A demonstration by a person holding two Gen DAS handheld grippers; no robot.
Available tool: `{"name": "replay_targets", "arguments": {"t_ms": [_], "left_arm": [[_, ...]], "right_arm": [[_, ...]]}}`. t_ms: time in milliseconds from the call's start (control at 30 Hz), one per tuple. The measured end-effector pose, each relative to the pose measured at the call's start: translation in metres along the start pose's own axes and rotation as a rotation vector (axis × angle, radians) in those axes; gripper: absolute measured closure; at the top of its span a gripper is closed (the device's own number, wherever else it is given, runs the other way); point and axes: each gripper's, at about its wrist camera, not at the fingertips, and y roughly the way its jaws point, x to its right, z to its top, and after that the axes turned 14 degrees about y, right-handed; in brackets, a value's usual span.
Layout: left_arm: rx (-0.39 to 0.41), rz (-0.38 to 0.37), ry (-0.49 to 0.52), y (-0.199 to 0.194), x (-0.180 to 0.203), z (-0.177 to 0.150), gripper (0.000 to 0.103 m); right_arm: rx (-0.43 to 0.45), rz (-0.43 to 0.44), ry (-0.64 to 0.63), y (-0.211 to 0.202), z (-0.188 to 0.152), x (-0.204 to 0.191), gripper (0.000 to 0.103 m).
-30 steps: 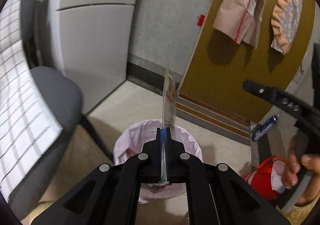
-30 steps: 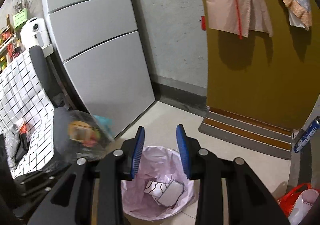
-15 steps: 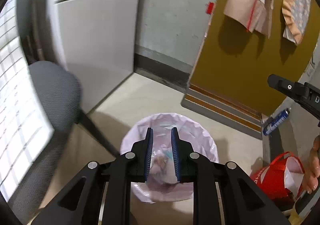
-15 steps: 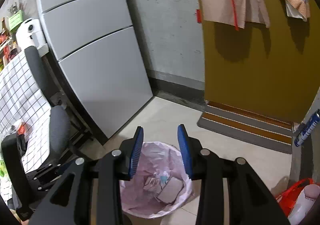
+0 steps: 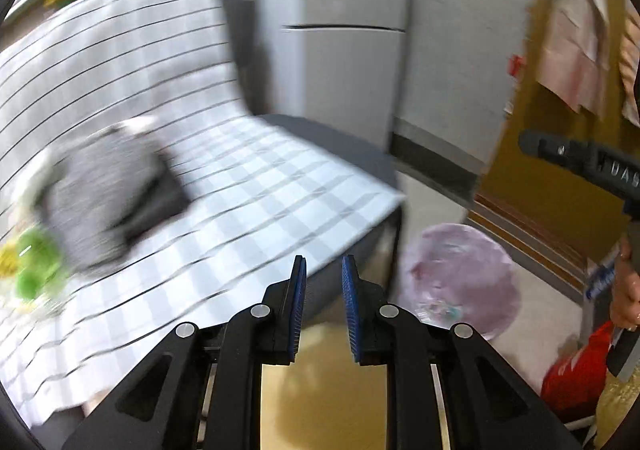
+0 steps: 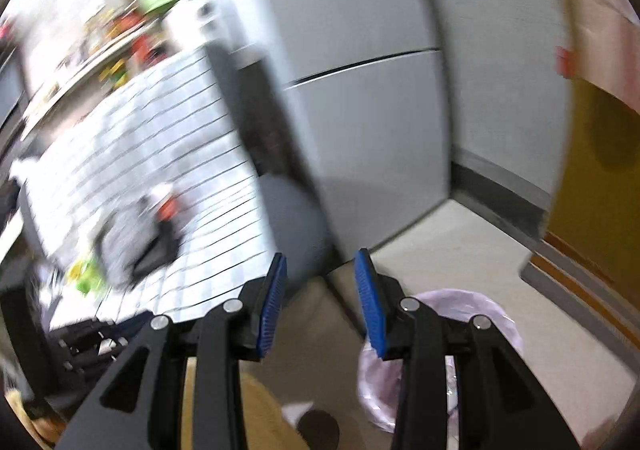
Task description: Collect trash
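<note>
The trash bin with a pink liner (image 5: 460, 278) stands on the floor, below and right of my left gripper (image 5: 323, 266). That gripper is open with nothing between its blue pads and points at the edge of a table with a checked cloth (image 5: 224, 186). My right gripper (image 6: 320, 262) is open and empty too. In its view the bin (image 6: 492, 314) lies low on the right, partly behind the right finger. On the cloth rest a blurred grey bundle (image 5: 108, 194) and green and yellow bits (image 5: 36, 262). Both views are motion-blurred.
A grey chair (image 5: 332, 146) sits between the table and a tall grey fridge (image 5: 352, 50). Beside the bin a red bag (image 5: 576, 370) stands on the floor. A hand (image 5: 628, 290) holding the other gripper shows at the right edge. An ochre door (image 6: 600, 170) closes the right side.
My left gripper let go of the flat wrapper over the bin and opened. Both grippers have since swung left, from above the bin towards the checked table.
</note>
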Motion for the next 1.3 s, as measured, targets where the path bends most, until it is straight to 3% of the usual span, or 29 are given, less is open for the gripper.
{"name": "replay_targets", "arguments": {"t_ms": [67,167,300,400,567,867,1033,1267,1300], "left_arm": [[-0.007,0.044,-0.036,-0.015,-0.022,-0.014,0.082],[-0.051,0.117,-0.103,-0.031,-0.059,-0.036,0.077],[-0.063,0.216,-0.201,-0.055,-0.110,-0.063,0.074],[-0.054,0.282,-0.257,-0.069,-0.144,-0.075,0.059],[-0.060,0.377,-0.323,-0.080,-0.200,-0.084,0.050],[-0.068,0.473,-0.429,-0.094,-0.264,-0.101,0.049],[-0.067,0.483,-0.473,-0.100,-0.287,-0.116,0.049],[-0.085,0.471,-0.505,-0.100,-0.292,-0.134,0.049],[-0.087,0.470,-0.508,-0.100,-0.292,-0.136,0.049]], "right_arm": [[-0.025,0.037,-0.068,0.009,-0.004,-0.030,0.068],[-0.062,0.108,-0.138,0.020,-0.012,-0.070,0.057],[-0.096,0.188,-0.224,0.037,-0.024,-0.123,0.052],[-0.129,0.230,-0.284,0.056,-0.033,-0.164,0.048],[-0.163,0.274,-0.336,0.085,-0.038,-0.220,0.044],[-0.191,0.343,-0.453,0.147,-0.046,-0.328,0.044],[-0.254,0.358,-0.419,0.196,-0.034,-0.368,0.061],[-0.402,0.391,-0.280,0.248,-0.025,-0.386,0.063],[-0.402,0.395,-0.290,0.247,-0.028,-0.389,0.072]]}}
